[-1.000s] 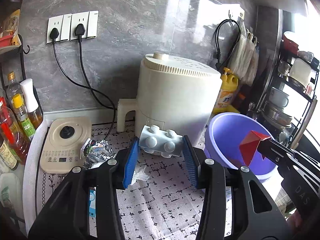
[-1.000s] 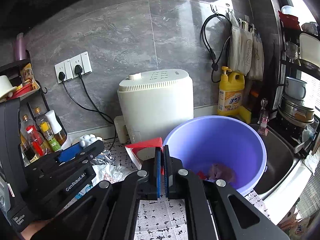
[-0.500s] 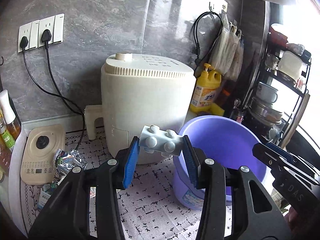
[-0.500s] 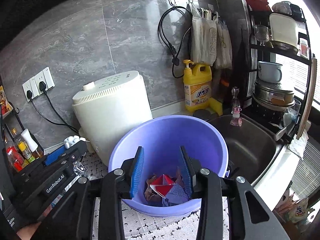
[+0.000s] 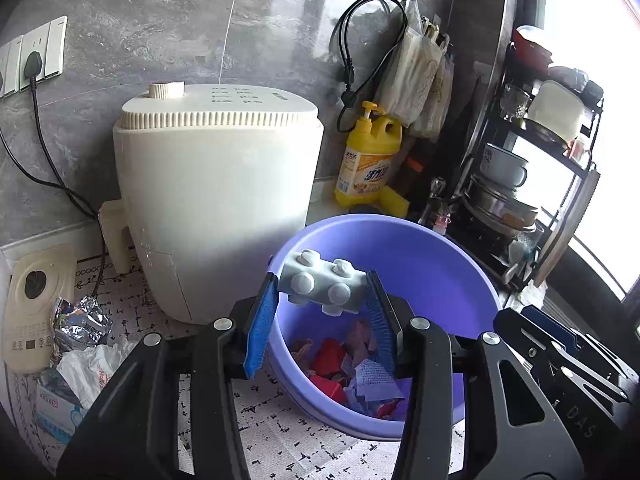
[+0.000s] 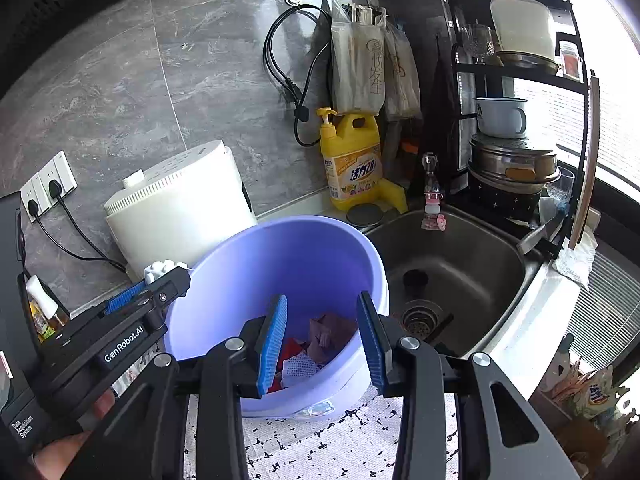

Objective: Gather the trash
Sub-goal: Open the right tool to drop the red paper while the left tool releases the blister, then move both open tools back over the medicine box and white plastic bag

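Observation:
My left gripper [image 5: 322, 312] is shut on a grey studded toy brick [image 5: 322, 288], holding it over the near rim of the purple bucket [image 5: 440, 264]. Red, pink and white paper scraps [image 5: 352, 372] lie in the bucket's bottom. My right gripper [image 6: 322, 340] stands open above the same bucket [image 6: 280, 248] with nothing between its blue pads. In the right wrist view the left gripper [image 6: 160, 280] shows at the bucket's left rim, the brick [image 6: 160, 269] just visible. Crumpled foil [image 5: 82, 322] and a white wrapper [image 5: 90, 368] lie on the mat at the left.
A cream appliance [image 5: 212, 200] stands behind the bucket. A yellow detergent bottle [image 5: 368, 160] is by the wall. A steel sink [image 6: 452, 264] lies right of the bucket, with a dish rack [image 6: 516, 120] beyond. A kettle base [image 5: 32, 304] sits at far left.
Both grippers swung right, to over the bucket. The right gripper opened and its red paper now lies in the bucket. The left gripper still holds the brick.

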Demonstrator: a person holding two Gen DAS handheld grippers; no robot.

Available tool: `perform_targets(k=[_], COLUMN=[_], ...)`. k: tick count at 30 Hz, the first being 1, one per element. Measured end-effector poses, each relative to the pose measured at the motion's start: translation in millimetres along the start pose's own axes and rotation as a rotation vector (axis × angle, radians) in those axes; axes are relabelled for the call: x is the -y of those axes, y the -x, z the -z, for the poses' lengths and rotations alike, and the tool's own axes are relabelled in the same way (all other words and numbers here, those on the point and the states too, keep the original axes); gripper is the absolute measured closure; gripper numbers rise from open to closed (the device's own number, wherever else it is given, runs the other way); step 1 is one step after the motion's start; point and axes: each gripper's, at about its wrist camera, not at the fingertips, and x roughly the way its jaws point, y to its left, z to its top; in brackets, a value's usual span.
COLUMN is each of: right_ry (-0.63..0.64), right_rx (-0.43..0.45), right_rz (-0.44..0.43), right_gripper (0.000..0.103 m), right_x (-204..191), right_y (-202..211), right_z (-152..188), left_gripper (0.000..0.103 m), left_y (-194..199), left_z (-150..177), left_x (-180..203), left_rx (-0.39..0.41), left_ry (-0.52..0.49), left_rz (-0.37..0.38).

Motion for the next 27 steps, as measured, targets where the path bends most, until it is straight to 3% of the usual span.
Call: perform_targets(k=[2, 3, 9, 12, 21, 27], right_ry=[-0.001, -0.002, 0.020, 0.033, 0.094, 0.159], right_rx=[-0.004, -0.005, -0.007, -0.010, -0.026, -0.046], right_rz=[0.004, 0.006, -0.013, -0.034, -0.115, -0.191], right_gripper=[0.067, 0.067, 0.067, 0.067, 0.059, 0.057], right_x=[1.2, 1.0, -8.9, -16.6, -50.1, -84.3], right_y=[-0.3, -0.2, 1.7, 3.0, 8.4, 10.6], right_z=[0.3, 0.4, 2.8, 4.9, 16.4, 28.7], left_gripper=[0.046, 0.035, 0.032, 0.032, 0.015, 0.015], left_y=[-1.1, 0.2, 13.2, 21.2, 56.4, 80.5], left_z=[-0.1, 0.0, 3.7, 6.1, 20.7, 38.3], left_x=[-0.7, -2.3, -22.8, -35.0, -70.7, -106.6], left_rx=[-0.007, -0.002, 0.011, 0.017, 0.052, 0.049], left_ry=[0.006, 0.013, 0.054, 0.070, 0.109, 0.172], left_rz=[-0.003, -0.010, -0.042, -0.080, -0.203, -0.287])
